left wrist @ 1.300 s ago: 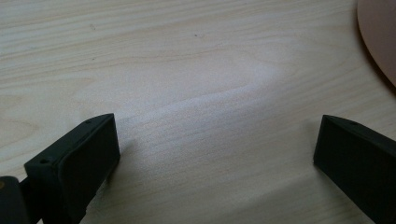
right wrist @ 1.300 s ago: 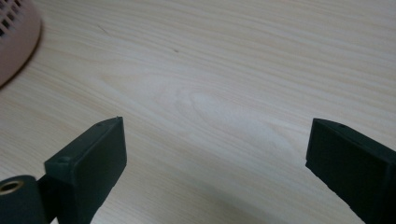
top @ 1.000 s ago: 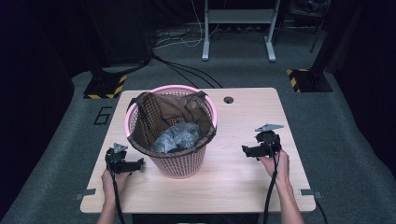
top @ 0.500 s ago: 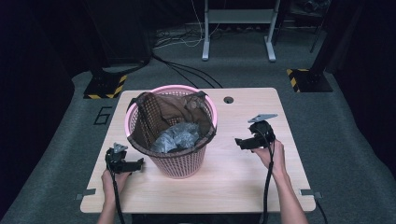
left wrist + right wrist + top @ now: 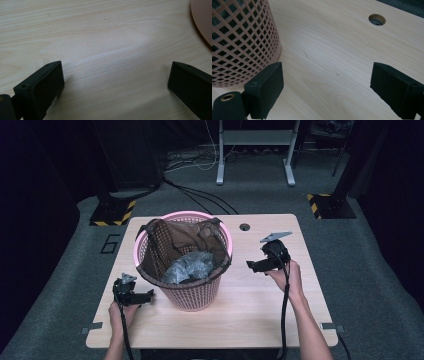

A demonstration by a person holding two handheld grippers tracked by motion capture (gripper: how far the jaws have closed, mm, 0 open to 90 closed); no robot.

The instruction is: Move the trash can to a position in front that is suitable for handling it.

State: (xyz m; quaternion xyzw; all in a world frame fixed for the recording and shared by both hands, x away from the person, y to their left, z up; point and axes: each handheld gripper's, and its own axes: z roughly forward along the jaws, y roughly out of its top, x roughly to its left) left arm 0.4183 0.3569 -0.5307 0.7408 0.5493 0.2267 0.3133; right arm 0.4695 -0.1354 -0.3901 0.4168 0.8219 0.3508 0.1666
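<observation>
Pink mesh basket [image 5: 187, 285] stands mid-table, lined with a brown bag [image 5: 172, 240] draped over its rim; crumpled grey film [image 5: 189, 266] lies inside. Bag judged thin, limp, light — likely to slip or tear, so best pinched at the folded rim edge. Left gripper [image 5: 150, 296] just beside the basket's base, right gripper [image 5: 248, 265] near its rim side — both with jaws wide apart, holding nothing, over the wooden table [image 5: 260, 315].

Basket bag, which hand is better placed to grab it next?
Probably right: the right tool is raised near the rim of the pink basket, where the brown bag hangs. The left tool sits low by its base.
</observation>
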